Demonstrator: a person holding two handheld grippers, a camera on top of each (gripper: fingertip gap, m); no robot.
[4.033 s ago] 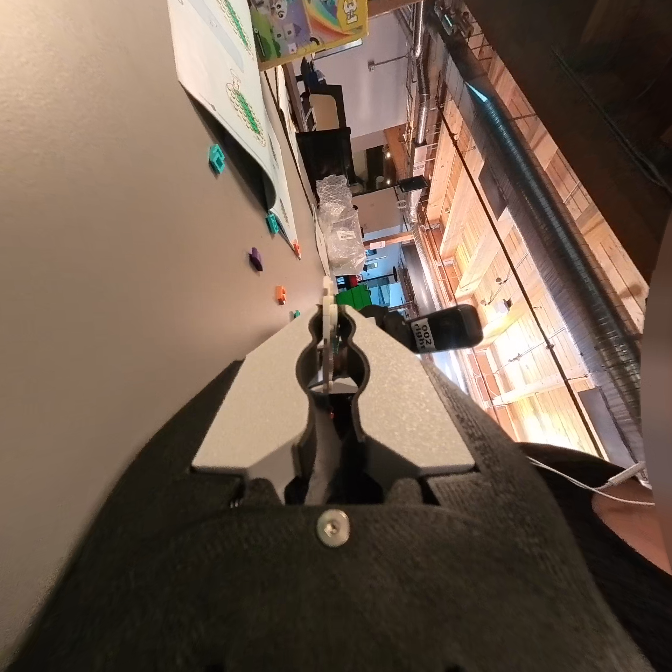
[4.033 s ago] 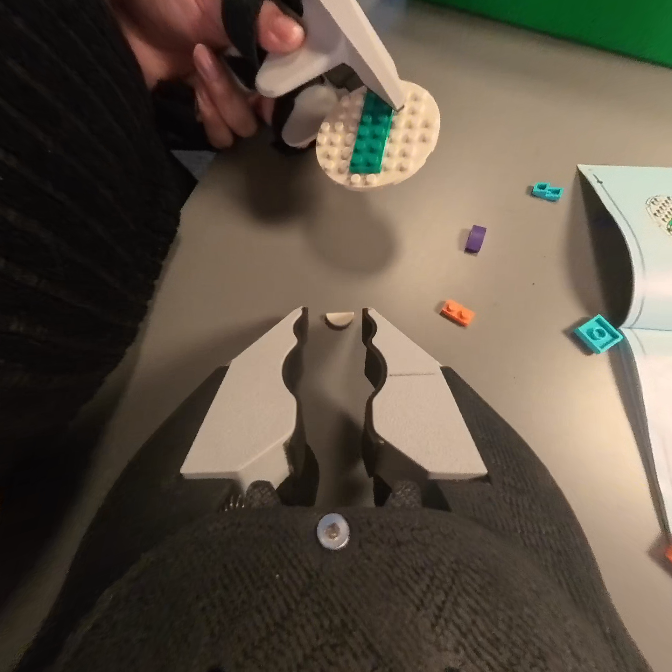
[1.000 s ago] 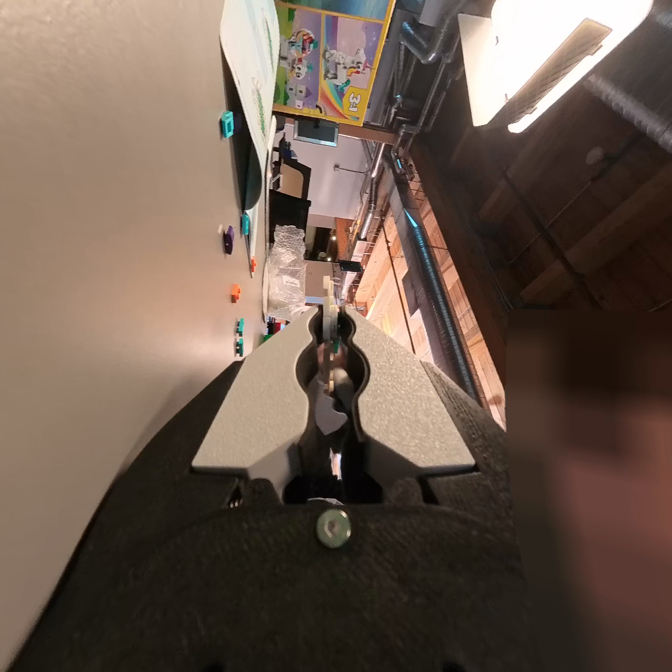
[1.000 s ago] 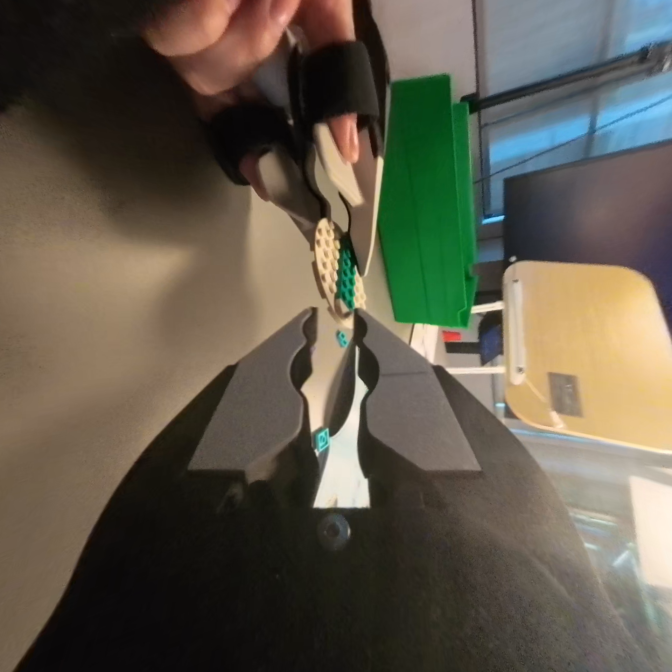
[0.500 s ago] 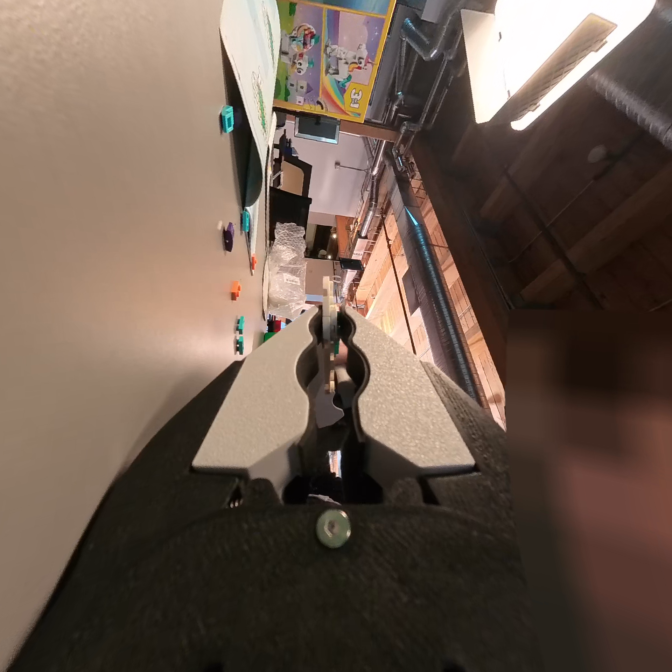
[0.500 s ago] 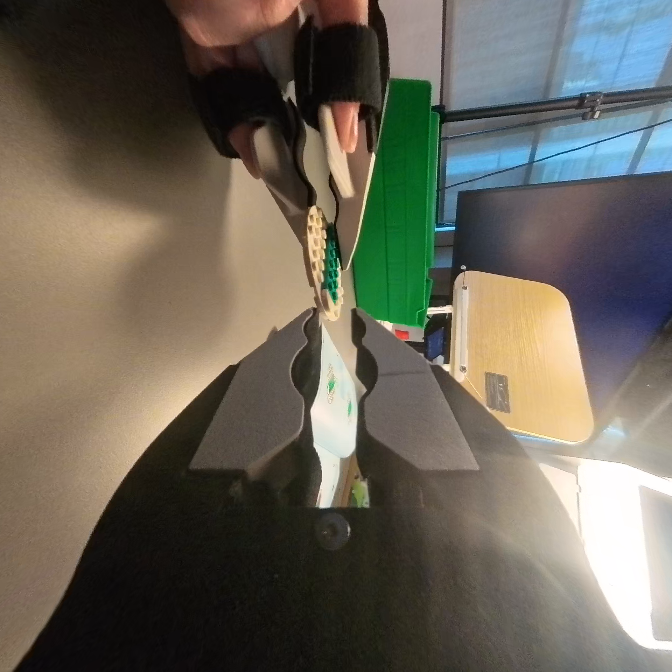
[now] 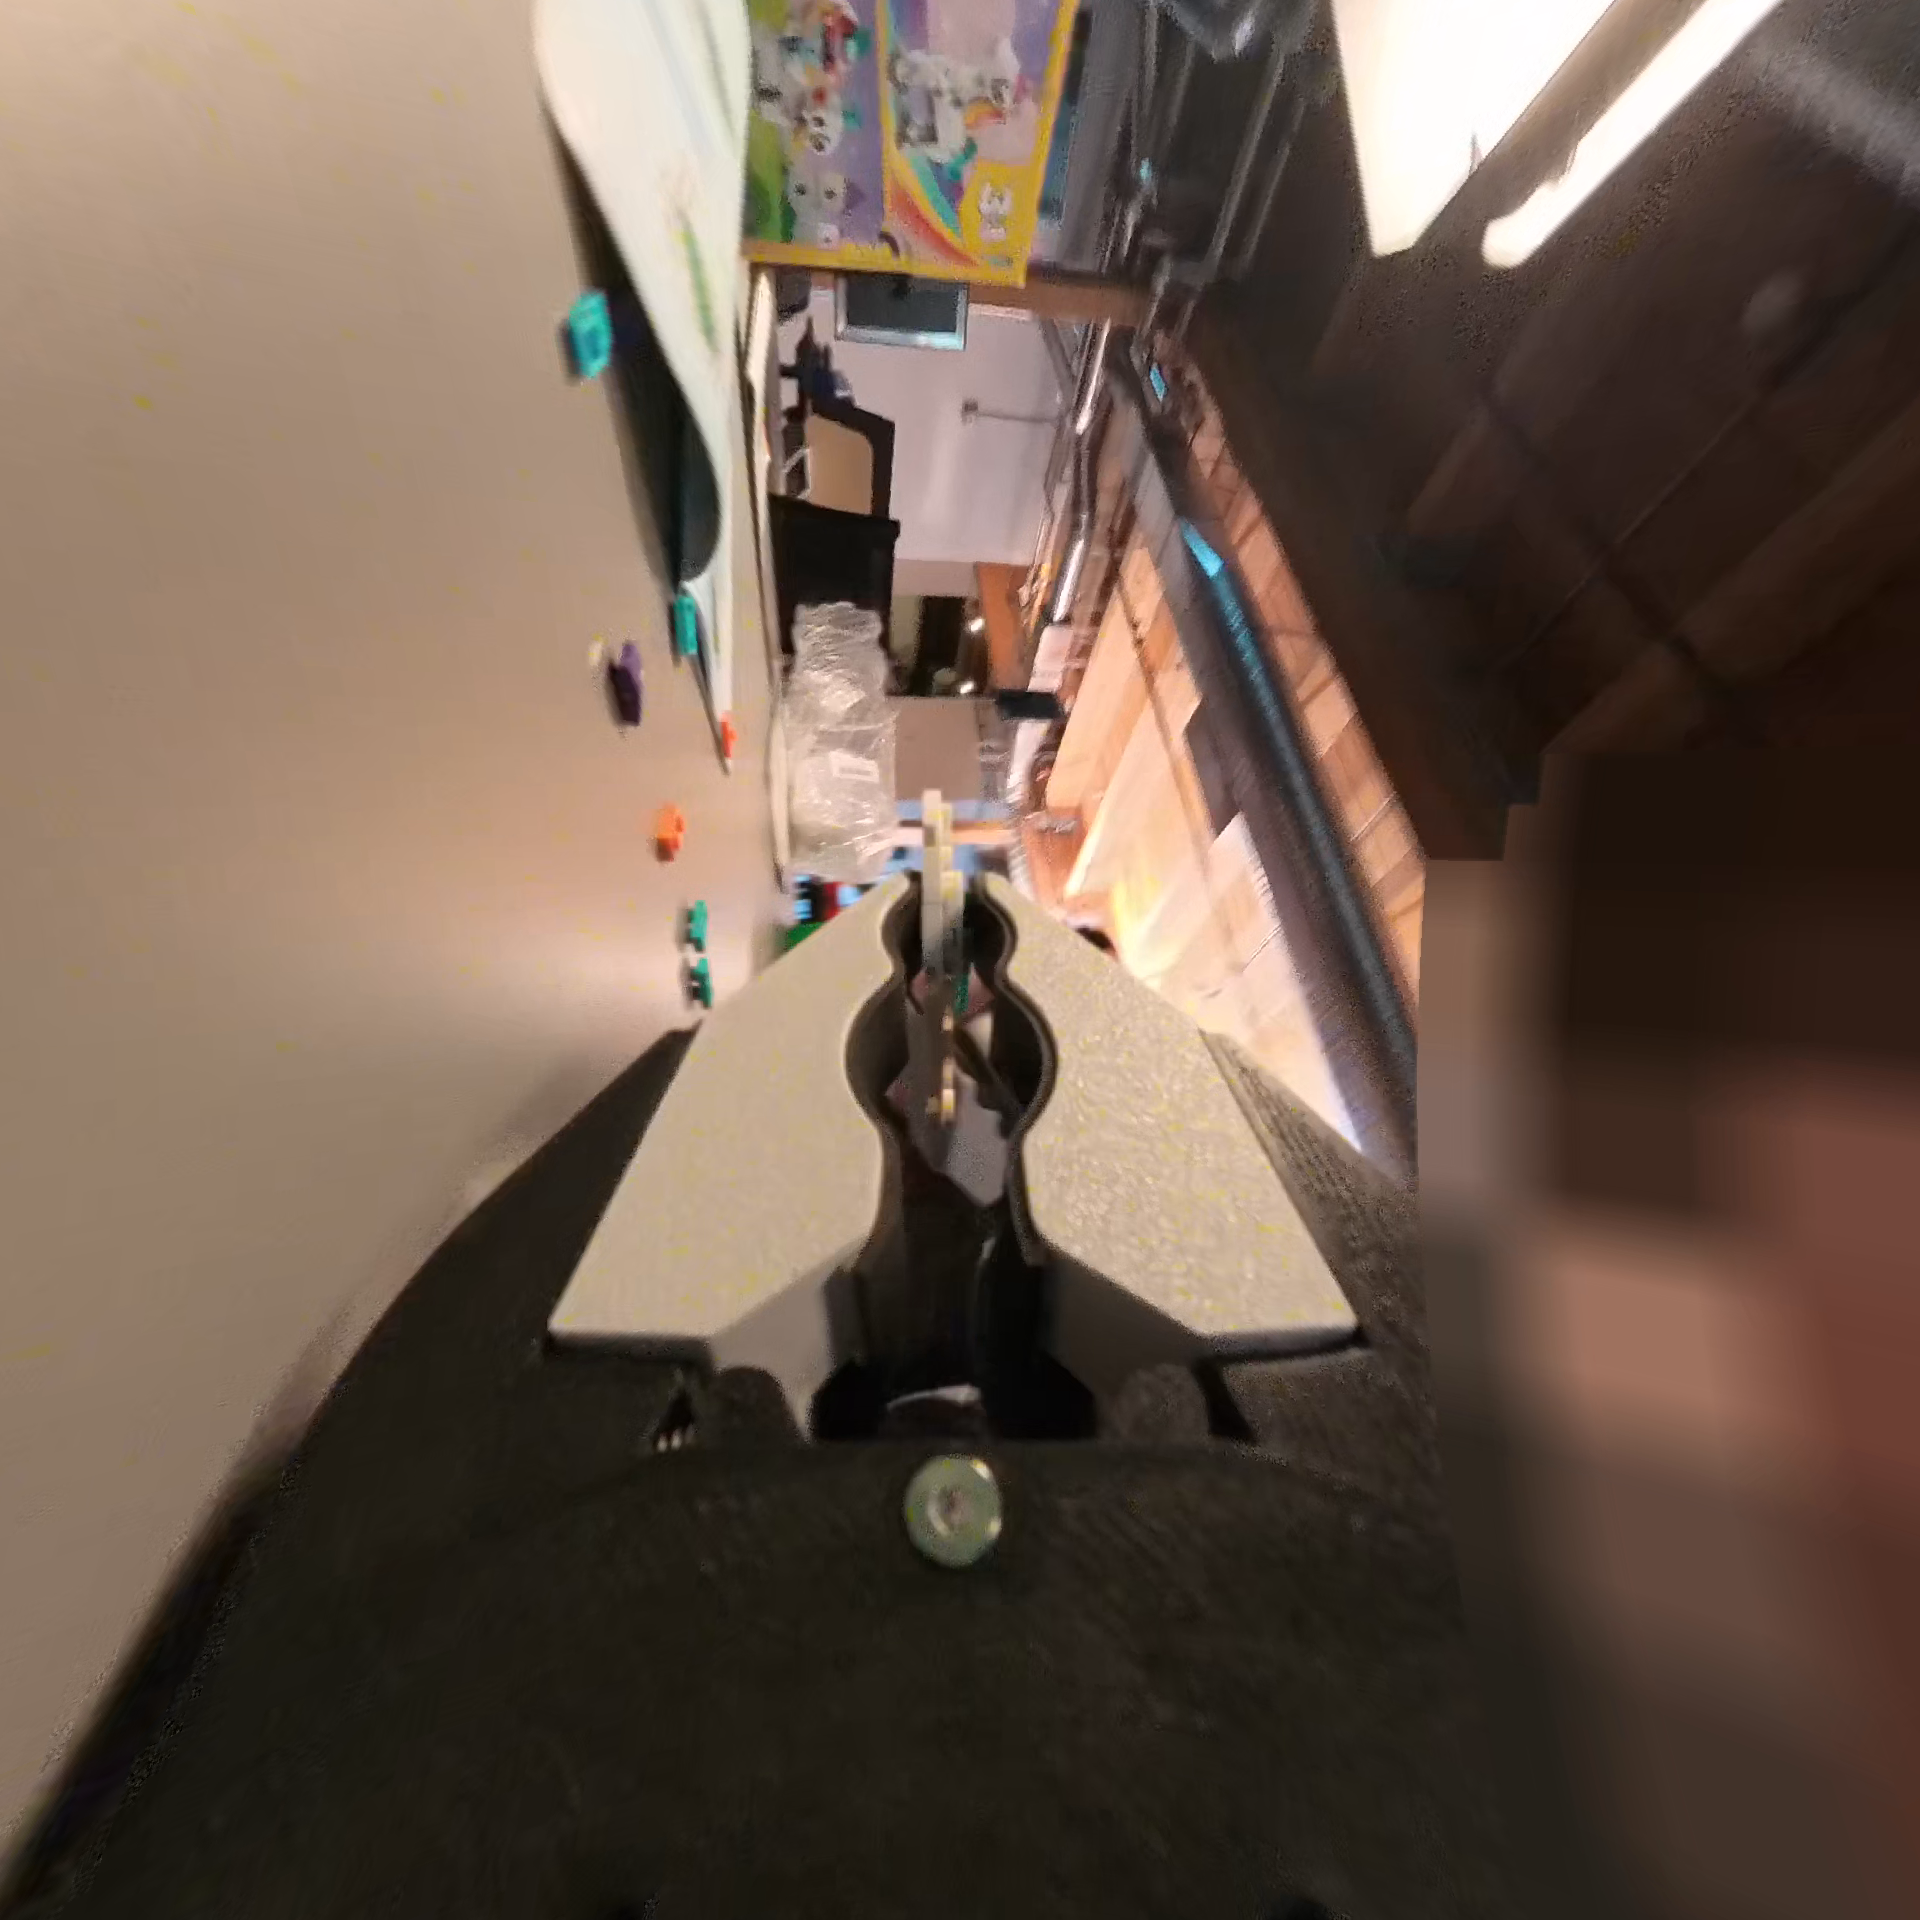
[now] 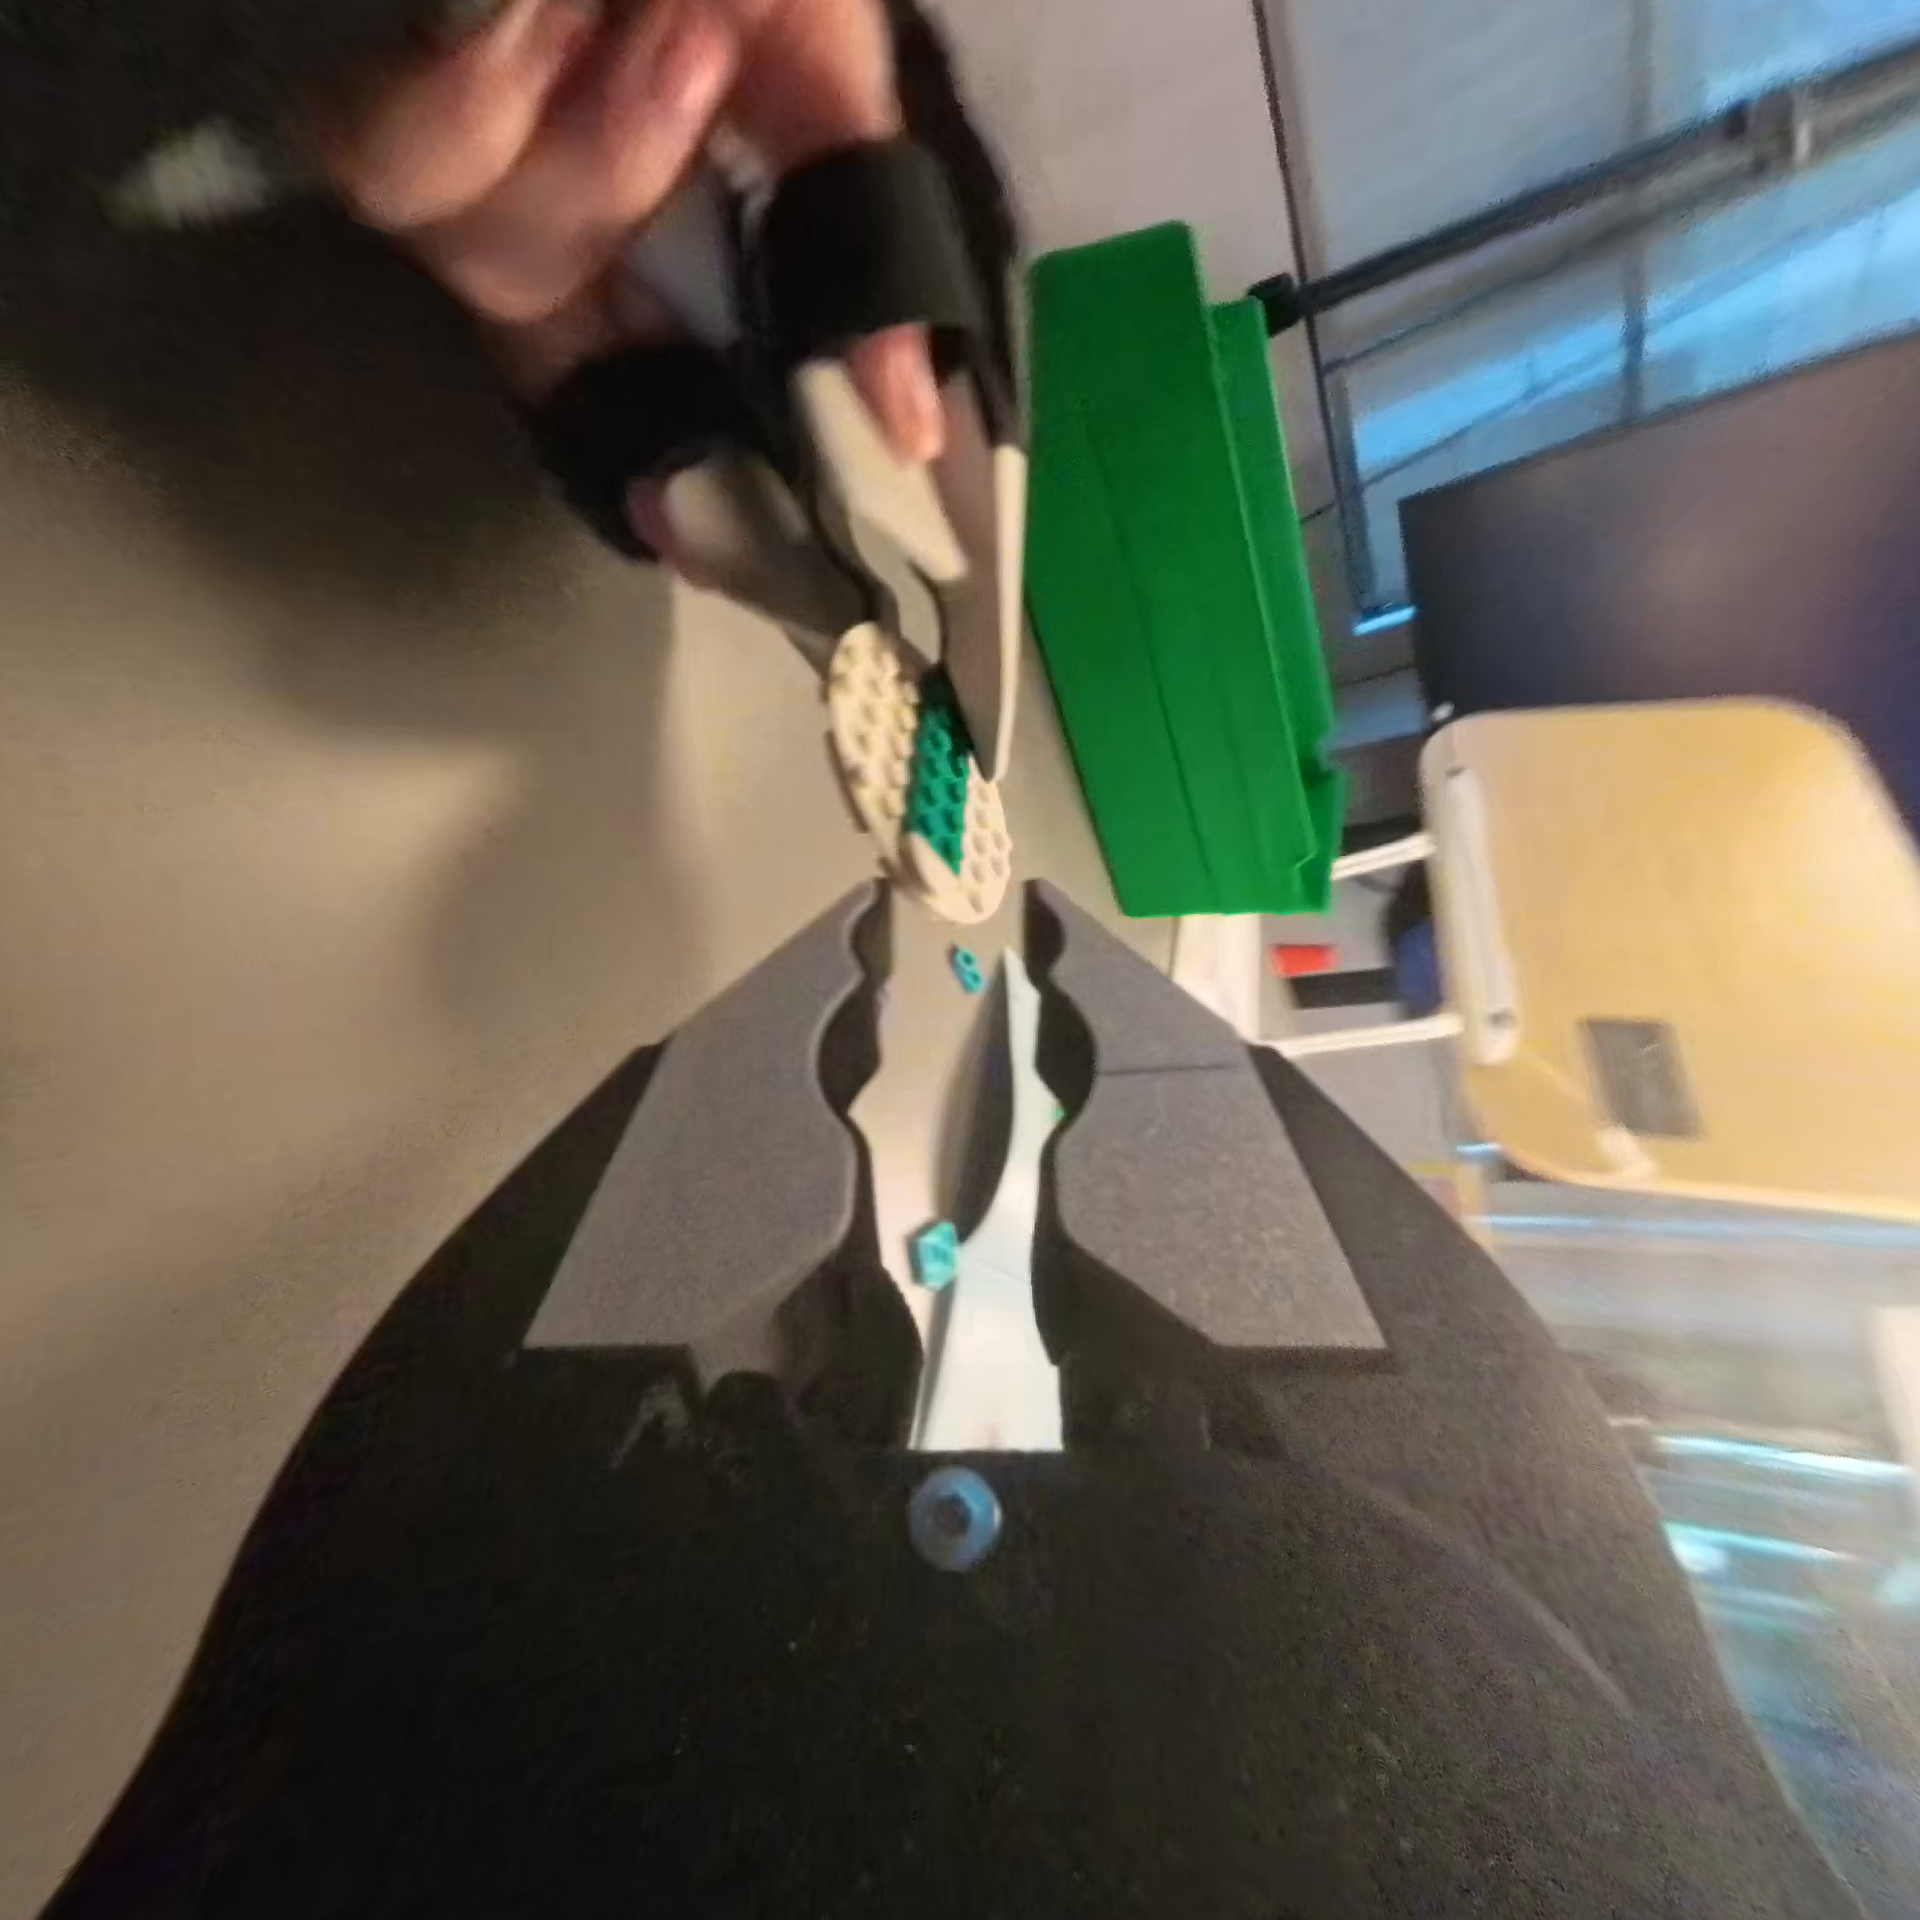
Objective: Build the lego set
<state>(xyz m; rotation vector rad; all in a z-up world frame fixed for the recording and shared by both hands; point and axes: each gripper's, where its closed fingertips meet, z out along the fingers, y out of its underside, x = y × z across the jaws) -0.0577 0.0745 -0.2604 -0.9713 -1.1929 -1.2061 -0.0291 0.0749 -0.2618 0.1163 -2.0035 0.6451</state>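
Note:
My left gripper [image 7: 943, 885] is shut on a round white plate [image 7: 938, 831], which I see edge-on and tilted on its side above the table. In the right wrist view the same plate [image 8: 883, 727] shows its studded face with a teal plate [image 8: 940, 779] fixed across it. It is pinched by the left gripper's fingers [image 8: 914, 540] under a person's hand [image 8: 623, 156]. My right gripper [image 8: 954, 899] is open and empty. Its tips are right at the plate's lower edge.
Loose bricks lie on the grey table [image 7: 260, 623]: teal [image 7: 585, 343], purple [image 7: 625, 681], orange [image 7: 668, 831], teal [image 7: 696, 920]. An open instruction booklet [image 7: 665, 312] and the set's box [image 7: 904, 135] are beyond. A green box [image 8: 1164, 582] and a wooden chair [image 8: 1683, 935] are behind.
The plate has turned a little, so more of its studded face shows to the right gripper. Both views have shifted and blurred. The left gripper stays shut on the plate.

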